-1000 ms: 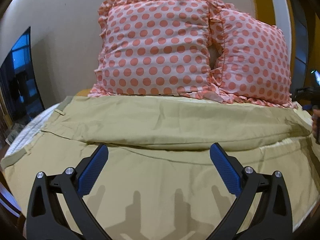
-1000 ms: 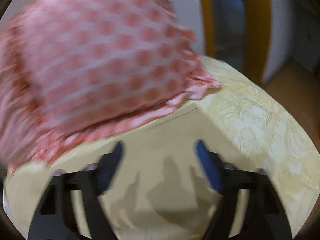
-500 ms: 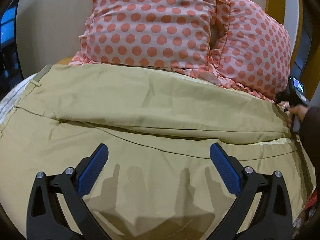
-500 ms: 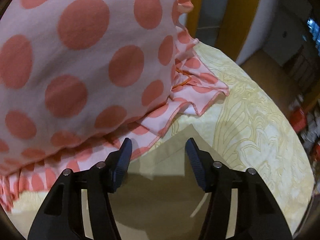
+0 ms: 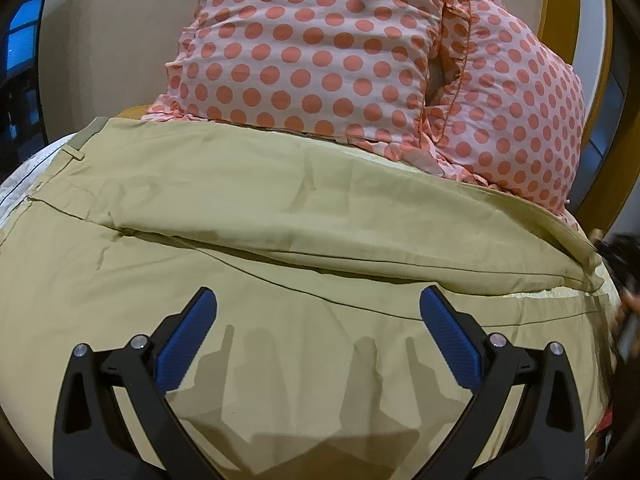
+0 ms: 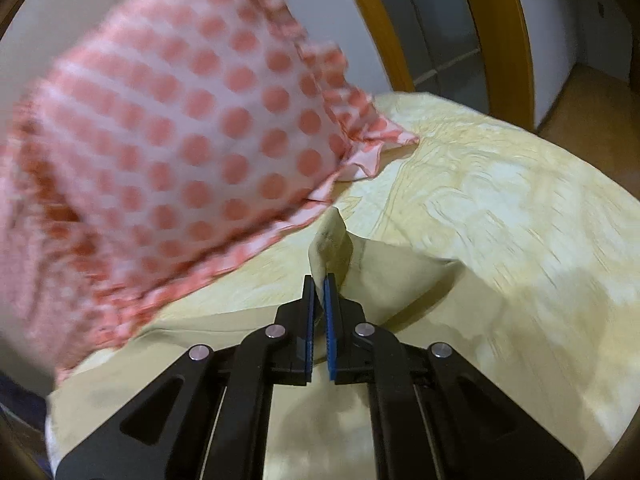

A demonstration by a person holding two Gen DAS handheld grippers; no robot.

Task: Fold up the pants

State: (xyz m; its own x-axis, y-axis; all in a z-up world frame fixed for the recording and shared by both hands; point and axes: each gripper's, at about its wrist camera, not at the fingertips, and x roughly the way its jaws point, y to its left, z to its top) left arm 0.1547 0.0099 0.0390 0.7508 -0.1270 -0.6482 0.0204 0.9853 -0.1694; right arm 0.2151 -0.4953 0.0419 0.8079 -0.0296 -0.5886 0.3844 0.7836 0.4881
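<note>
Since half a second earlier, the right gripper (image 6: 319, 280) had gone from fingers spread over the cloth to fingers pinched together on a raised peak of the khaki pants (image 6: 330, 240); the fabric stood up in a small tent between the blue pads, just beside the frilled corner of a polka-dot pillow (image 6: 192, 140). That view was blurred by motion, so finer detail of the pinched edge could not be read.

Left gripper (image 5: 318, 336) hung with its fingers wide apart, blue pads clear of the cloth, nothing between them. Its shadow fell on the near leg of the pants (image 5: 280, 240).

Pants lay spread across the bed, lengthwise from left to right in the left wrist view. Waistband and a belt loop (image 5: 74, 154) showed at the far left. One leg lay behind the other, a long crease or seam line running between them. Fabric mostly flat, a few shallow wrinkles.

Two pink pillows with coral dots (image 5: 320, 52) stood propped behind the pants, against a pale wall, their lower frills touching or just beside the far edge of the cloth.

A pale yellow patterned bedspread (image 6: 500, 200) lay under the pants, exposed to the right of the pinched point. The right gripper's dark body was blurred at the right edge of the left wrist view.
</note>
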